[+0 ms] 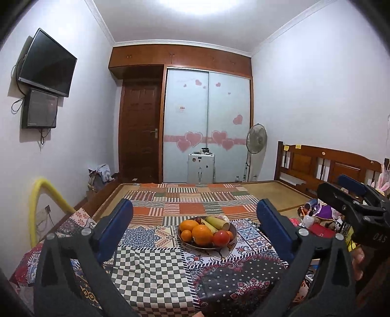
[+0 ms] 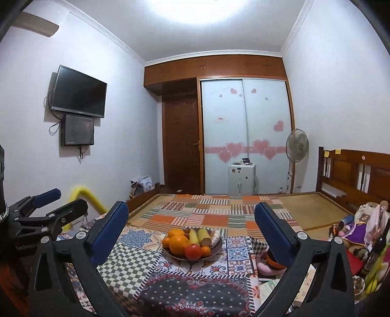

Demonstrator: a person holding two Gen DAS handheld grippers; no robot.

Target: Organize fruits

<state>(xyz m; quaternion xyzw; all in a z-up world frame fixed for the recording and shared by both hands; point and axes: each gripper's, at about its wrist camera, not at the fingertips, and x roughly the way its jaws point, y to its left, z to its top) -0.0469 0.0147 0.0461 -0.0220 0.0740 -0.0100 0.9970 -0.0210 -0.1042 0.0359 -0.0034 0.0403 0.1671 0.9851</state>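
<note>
orange-heavy fruit pile (image 1: 203,231) crowds bowl (image 1: 225,245). both grippers, left (image 1: 195,219) & right (image 2: 191,219), wide open, holding nothing, well short. risk: nudging round fruit off the heap onto cloth (image 1: 151,273).

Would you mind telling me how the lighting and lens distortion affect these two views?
Left wrist view: ceiling light blown out to white, walls bowed by the fisheye, corners vignetted black; fruit bowl evenly lit and sharp. Right wrist view: same blown-out ceiling light, curved wardrobe edges; bowl clear.
</note>
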